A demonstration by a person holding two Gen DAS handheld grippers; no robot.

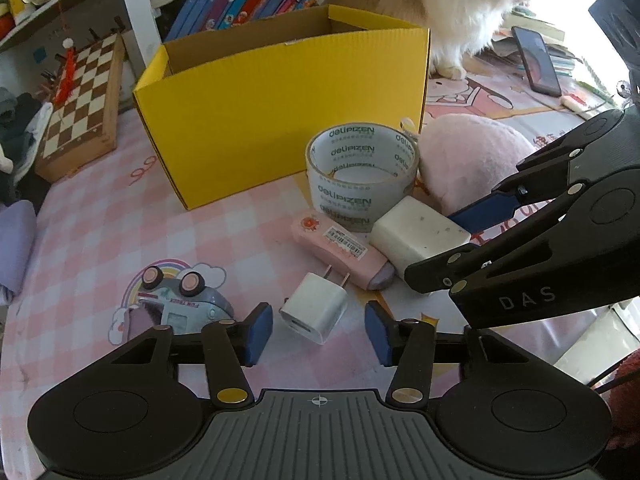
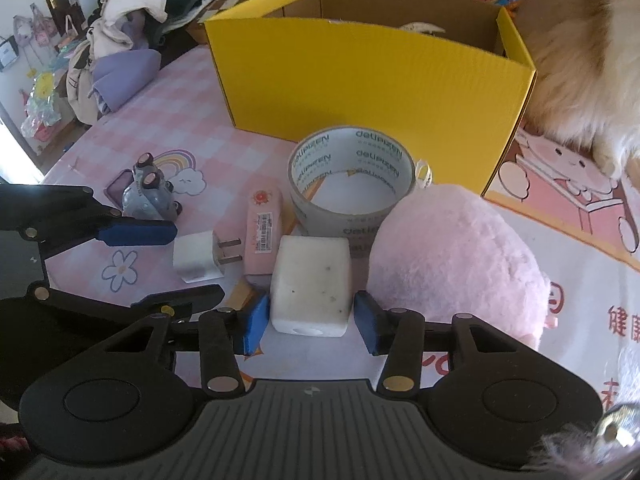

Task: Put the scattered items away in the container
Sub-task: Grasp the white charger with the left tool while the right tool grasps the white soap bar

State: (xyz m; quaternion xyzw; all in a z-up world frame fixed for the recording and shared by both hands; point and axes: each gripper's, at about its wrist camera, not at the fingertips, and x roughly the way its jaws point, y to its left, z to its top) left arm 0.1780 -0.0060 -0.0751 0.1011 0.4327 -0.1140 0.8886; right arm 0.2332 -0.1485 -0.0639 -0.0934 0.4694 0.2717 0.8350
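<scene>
A small white plug charger [image 1: 314,314] is lying on its side on the pink checked desk cover [image 1: 120,220], sitting between the spread blue pads of the left gripper [image 1: 319,334], whose fingers are standing wide open and gripping nothing; its two metal prongs are pointing away from that gripper, toward the pink case [image 1: 340,248], and its USB socket is facing back toward the camera. The right gripper [image 2: 307,322] is also gaping open, its pads flanking a larger, speckled off-white block adapter [image 2: 312,284] without visibly squeezing it; whether the pads are touching its sides is hard to tell. That block is lying flat with its long axis running away from the right gripper, toward the roll of clear printed tape [image 2: 352,176] standing on its edge just behind it. The pink case is lying between the two chargers, its long axis running roughly parallel to the block's, its barcode label facing up. A grey toy car [image 2: 150,196] is resting overturned, wheels up, toward the left part of the desk. A pink plush [image 2: 456,256] is sitting just right of the block. Behind everything, the open yellow cardboard box [image 1: 280,112] is standing upright, and a fluffy cat [image 1: 460,4] is sitting beside its far right corner.
</scene>
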